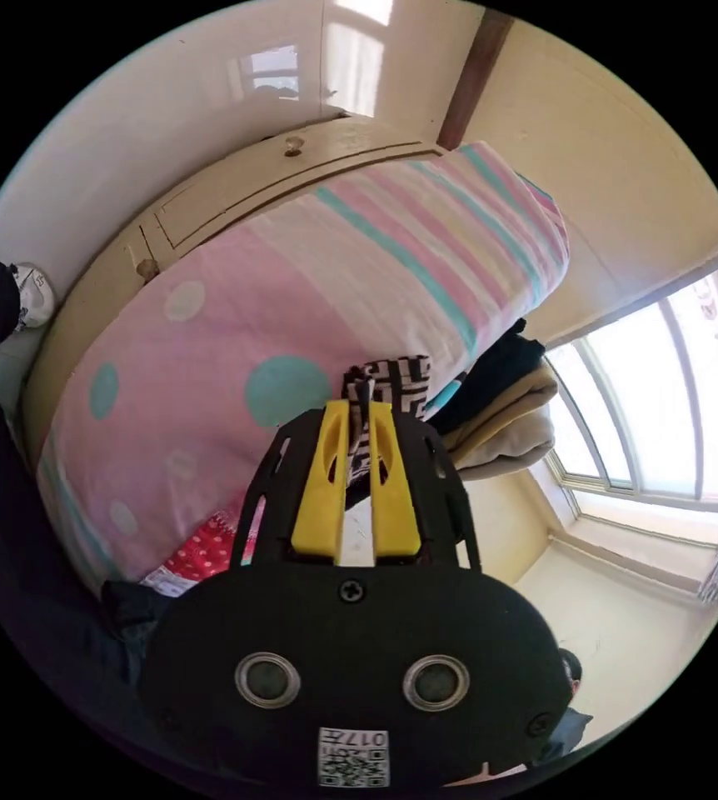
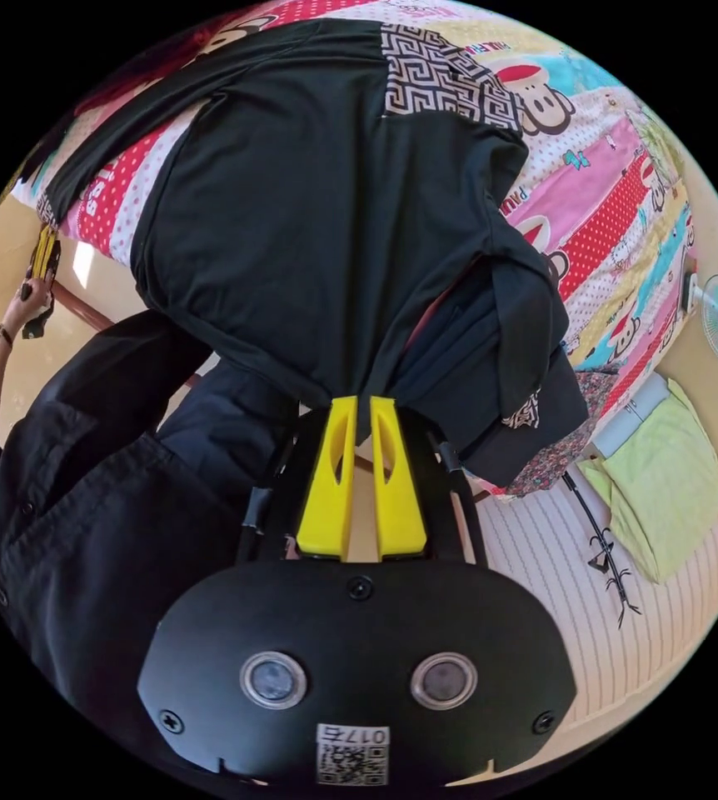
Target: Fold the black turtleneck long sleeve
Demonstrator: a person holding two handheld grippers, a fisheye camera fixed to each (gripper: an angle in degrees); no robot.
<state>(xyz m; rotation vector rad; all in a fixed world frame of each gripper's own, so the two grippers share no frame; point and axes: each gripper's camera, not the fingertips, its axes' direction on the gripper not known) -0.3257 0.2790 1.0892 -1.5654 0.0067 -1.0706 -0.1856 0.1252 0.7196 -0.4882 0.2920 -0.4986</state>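
Pink bedding roll [image 1: 292,333] blocks ahead; window side [image 1: 659,400] open.

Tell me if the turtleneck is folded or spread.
Mostly spread: the turtleneck lies open on the bed, hem pinched by the right gripper.

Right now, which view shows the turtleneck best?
Right gripper view: the black turtleneck lies spread across the patterned bedsheet, hem pinched by the right gripper. Left gripper view shows just a patterned cuff in the left gripper.

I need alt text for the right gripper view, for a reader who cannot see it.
The right tool, its yellow jaws closed, pinches the hem of a black turtleneck spread on a colourful cartoon-print bedsheet. The shirt's patterned collar lies at the far end.
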